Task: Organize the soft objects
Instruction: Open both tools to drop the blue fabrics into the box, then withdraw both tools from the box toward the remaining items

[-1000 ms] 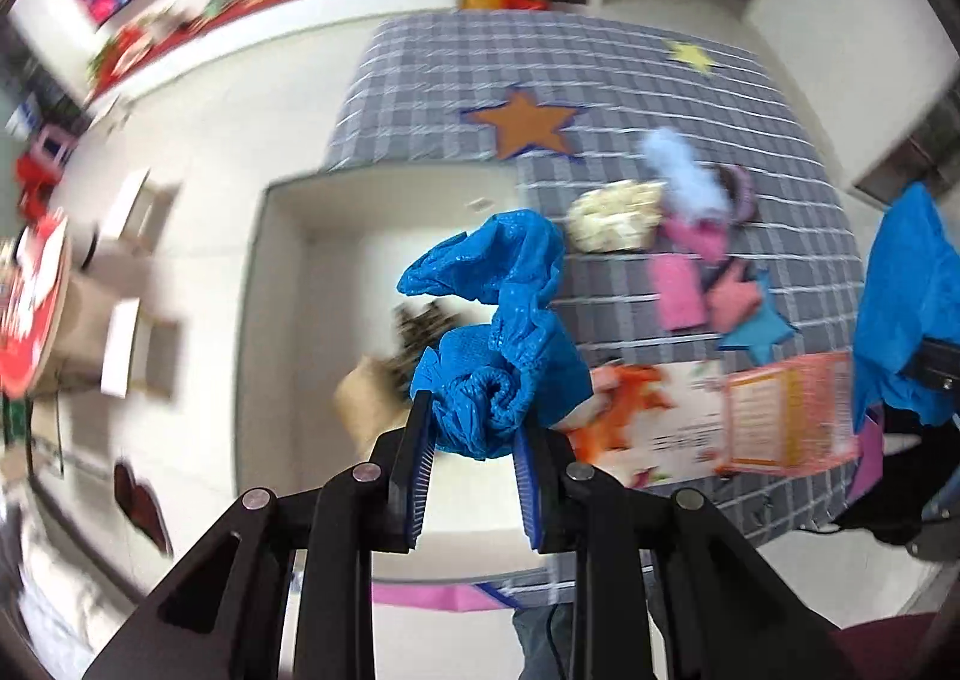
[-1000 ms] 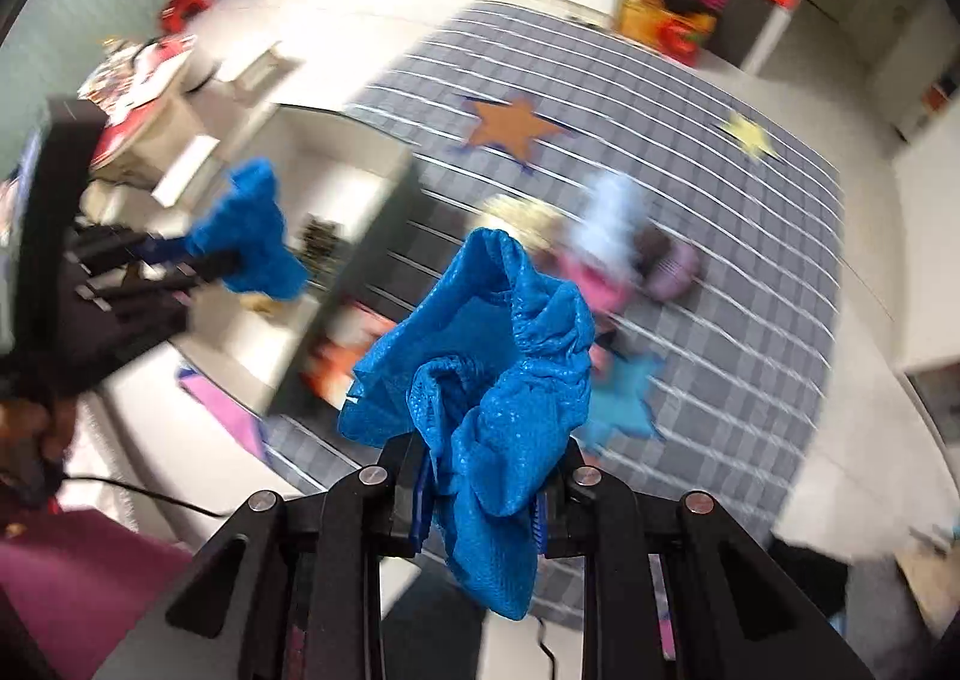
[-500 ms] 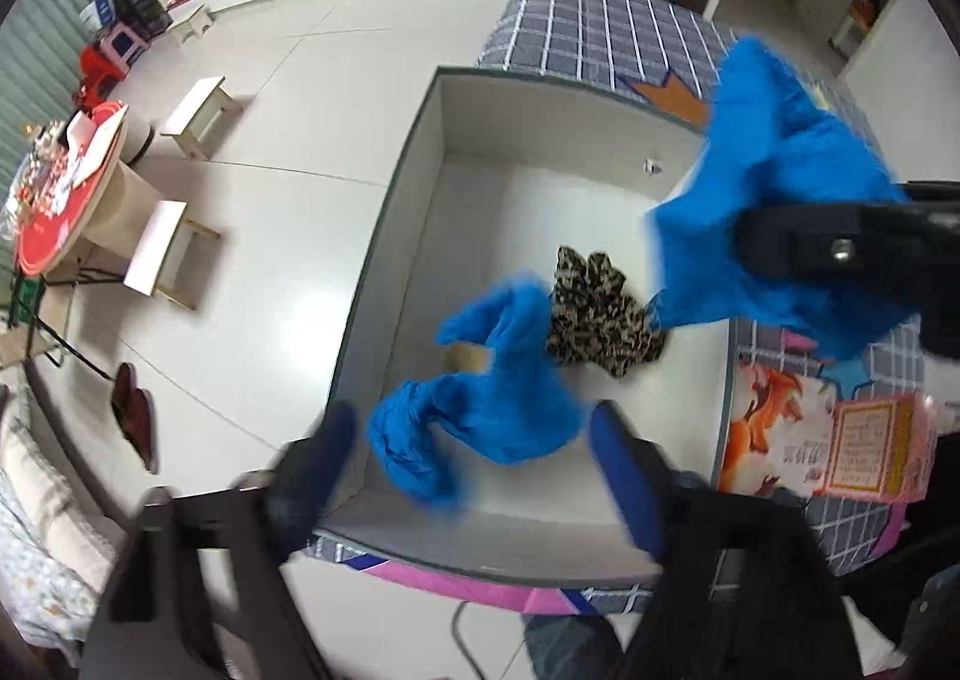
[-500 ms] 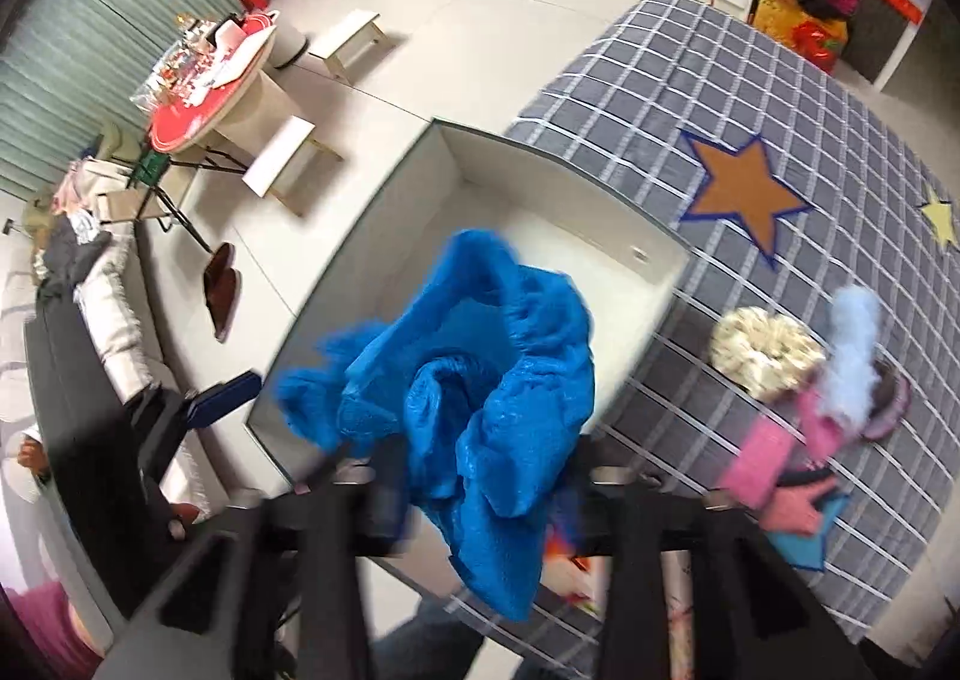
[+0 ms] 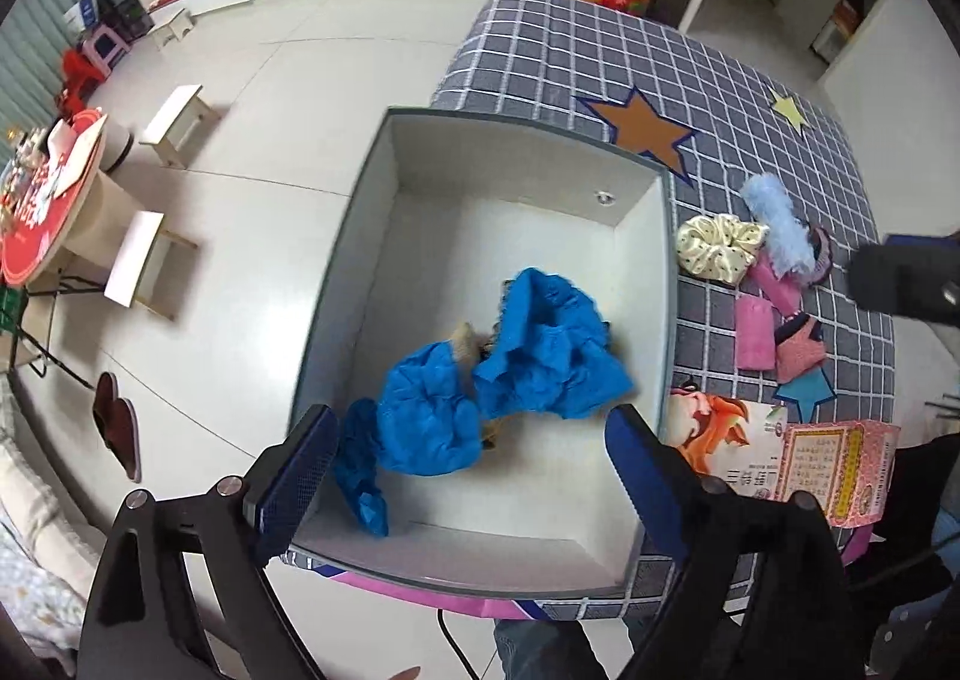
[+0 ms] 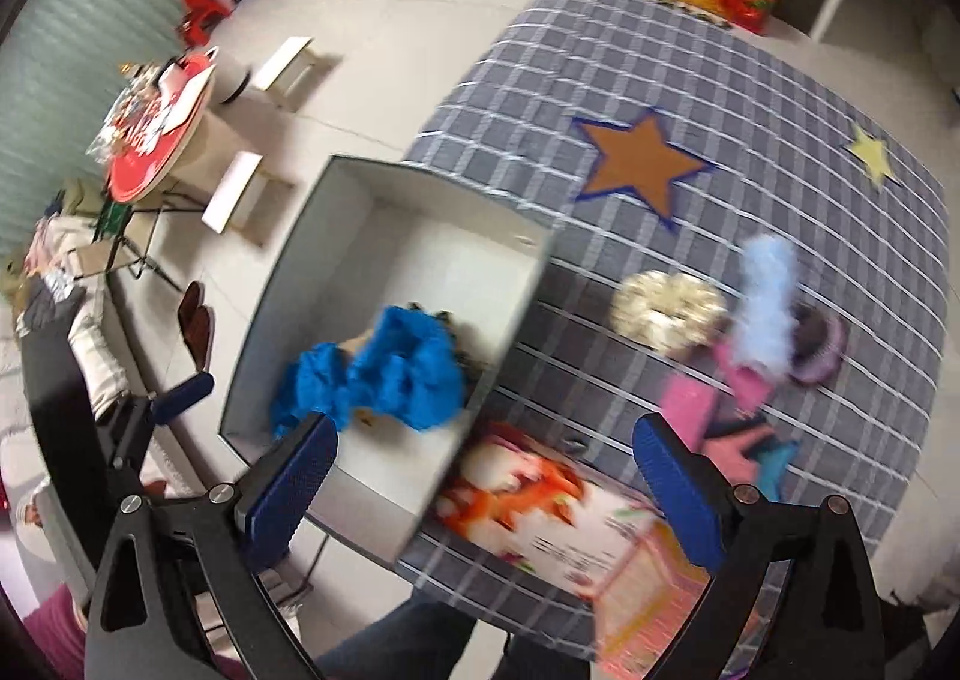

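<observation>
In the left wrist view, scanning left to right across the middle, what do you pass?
Red round table → white stools → white box → blue cloths → cream scrunchie → light blue fluffy piece.

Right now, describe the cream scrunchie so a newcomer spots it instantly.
On the grey checked tablecloth, look just right of the white box. The cream scrunchie lies there, touching a fluffy pale-blue piece. It is the only shiny ruffled ring with dark dots.
</observation>
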Motion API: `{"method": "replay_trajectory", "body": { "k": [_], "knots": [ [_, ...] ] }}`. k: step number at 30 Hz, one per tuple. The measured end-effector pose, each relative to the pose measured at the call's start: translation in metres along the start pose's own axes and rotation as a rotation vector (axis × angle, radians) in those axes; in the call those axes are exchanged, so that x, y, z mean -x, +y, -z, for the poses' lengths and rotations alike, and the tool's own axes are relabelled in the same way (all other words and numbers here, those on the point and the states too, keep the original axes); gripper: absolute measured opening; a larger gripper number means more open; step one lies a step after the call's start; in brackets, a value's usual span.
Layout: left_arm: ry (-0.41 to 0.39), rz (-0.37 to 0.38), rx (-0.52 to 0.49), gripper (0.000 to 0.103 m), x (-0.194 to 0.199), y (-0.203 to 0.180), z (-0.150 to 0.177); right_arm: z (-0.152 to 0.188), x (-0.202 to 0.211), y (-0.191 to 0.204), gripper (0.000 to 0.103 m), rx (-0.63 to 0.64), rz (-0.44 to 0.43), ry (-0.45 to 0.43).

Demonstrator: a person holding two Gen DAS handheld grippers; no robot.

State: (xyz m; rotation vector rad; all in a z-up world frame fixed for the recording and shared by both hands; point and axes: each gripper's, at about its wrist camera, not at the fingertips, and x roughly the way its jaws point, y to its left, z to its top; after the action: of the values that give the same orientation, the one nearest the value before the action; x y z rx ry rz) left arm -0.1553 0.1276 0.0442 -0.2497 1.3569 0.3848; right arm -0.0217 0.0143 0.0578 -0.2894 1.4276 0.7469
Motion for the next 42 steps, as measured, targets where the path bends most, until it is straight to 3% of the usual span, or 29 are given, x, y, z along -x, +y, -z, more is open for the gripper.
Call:
{"method": "replay_trajectory", "body": {
  "k": [7, 17, 42],
  "knots": [
    [-0.015, -0.04, -0.102, 0.092, 0.002, -0.038, -0.012, 0.023, 0.022, -0.052, 0.1, -0.11, 0.019, -0.001],
    [-0.052, -0.045, -0.17, 0.092, 0.007, -0.067, -0.023, 0.038, 0.029, -0.089, 0.1, -0.179, 0.02, -0.006],
    [-0.038, -0.044, -0.182, 0.093, 0.005, -0.074, -0.02, 0.046, 0.025, -0.09, 0.1, -0.183, 0.015, 0.006]
  ]
}}
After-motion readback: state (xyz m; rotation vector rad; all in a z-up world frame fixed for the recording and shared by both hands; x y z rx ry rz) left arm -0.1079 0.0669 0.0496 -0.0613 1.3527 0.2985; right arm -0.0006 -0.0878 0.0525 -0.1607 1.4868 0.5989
